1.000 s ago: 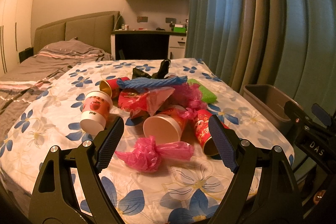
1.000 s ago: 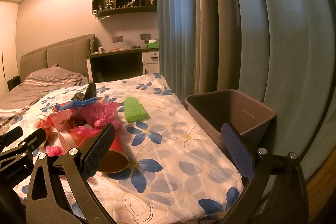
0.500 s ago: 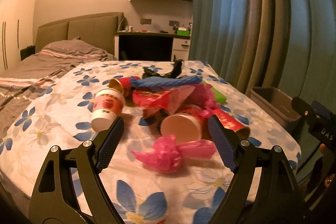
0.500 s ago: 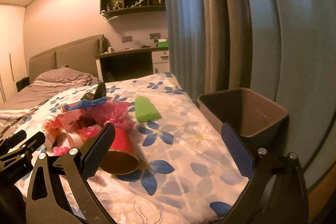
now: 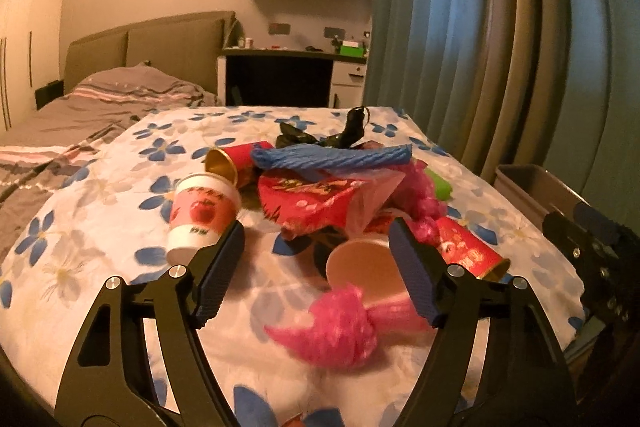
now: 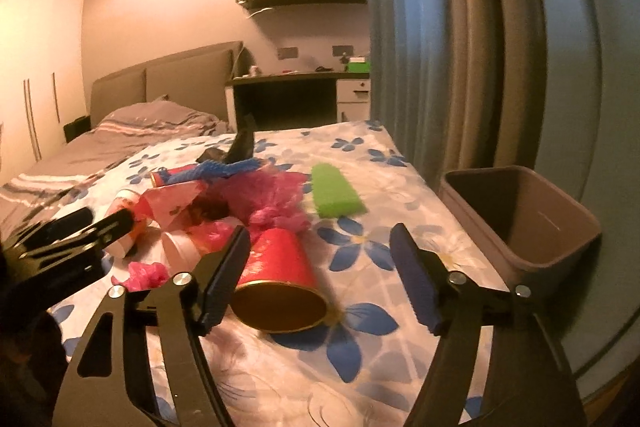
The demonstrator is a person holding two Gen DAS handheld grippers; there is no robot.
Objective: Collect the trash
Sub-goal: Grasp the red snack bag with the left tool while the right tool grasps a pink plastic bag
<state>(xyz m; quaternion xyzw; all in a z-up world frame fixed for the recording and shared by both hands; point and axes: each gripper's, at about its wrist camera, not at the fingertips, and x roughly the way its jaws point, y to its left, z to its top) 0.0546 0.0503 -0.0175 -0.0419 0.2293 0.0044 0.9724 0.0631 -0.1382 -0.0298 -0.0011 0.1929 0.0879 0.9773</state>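
Trash is heaped on the flowered bedspread (image 6: 360, 359); the bin (image 6: 524, 227) stands off the bed's right edge, beside the curtain (image 6: 460, 47), and appears empty.

Left gripper (image 5: 316, 269): jaws have just been closing but are parted, nothing gripped. Between them lie a tipped white cup (image 5: 362, 269) and a pink plastic wad (image 5: 340, 331), neither pressed by a pad. A printed apple cup (image 5: 200, 215) stands upright just outside the left finger.

Right gripper (image 6: 320, 277): jaws have just been closing, nothing held. A red cup (image 6: 280, 283), on its side with the gold mouth toward the camera, lies against the left finger; the right finger is well clear of it.

Risks, judged:
- Red cup is offset toward one finger — a one-sided push could roll it across the cloth rather than trap it.
- A grip across the open rim may crush or eject the cup.
- Left jaws span two items — the wad may be snagged with the white cup and dropped in transit.
- The apple cup could be toppled by the left finger's outer face.
- The two grippers are near each other; a collision is possible.
- Soft bedding gives way, so cloth may be pinched.
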